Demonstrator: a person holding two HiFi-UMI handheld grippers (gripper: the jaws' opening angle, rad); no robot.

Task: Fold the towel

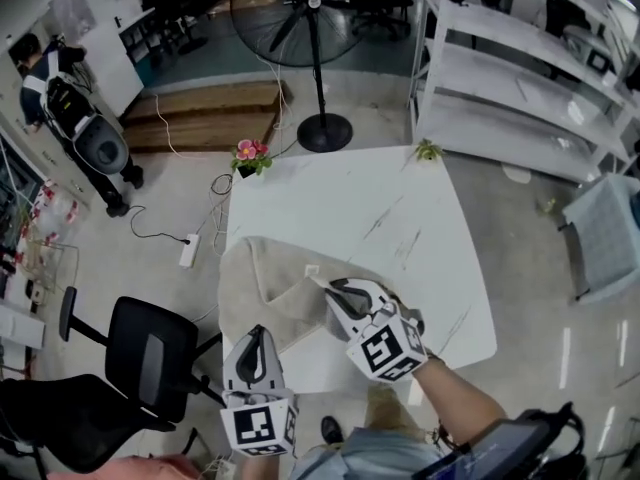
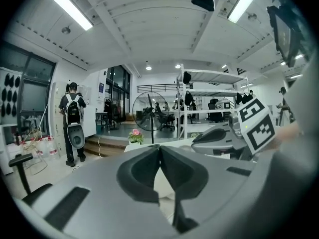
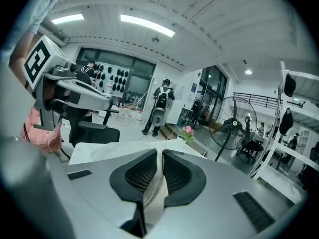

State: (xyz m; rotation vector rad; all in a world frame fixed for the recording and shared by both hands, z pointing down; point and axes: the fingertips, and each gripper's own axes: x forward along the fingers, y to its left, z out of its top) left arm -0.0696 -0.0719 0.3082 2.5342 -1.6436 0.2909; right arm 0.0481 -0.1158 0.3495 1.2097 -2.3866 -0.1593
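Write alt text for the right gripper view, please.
The right gripper, jaws shut, pinches a fold of beige towel above a white table. Beyond stand a fan and pink flowers.

The right gripper (image 1: 330, 288) hides the towel's (image 1: 250, 278) lifted corner in the head view. Whether the left gripper (image 2: 159, 147) pinches cloth cannot be told. The picture's edge cuts the fan's (image 1: 300, 13) top.

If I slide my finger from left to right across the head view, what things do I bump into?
Black office chair → left gripper → right gripper → pale blue seat.
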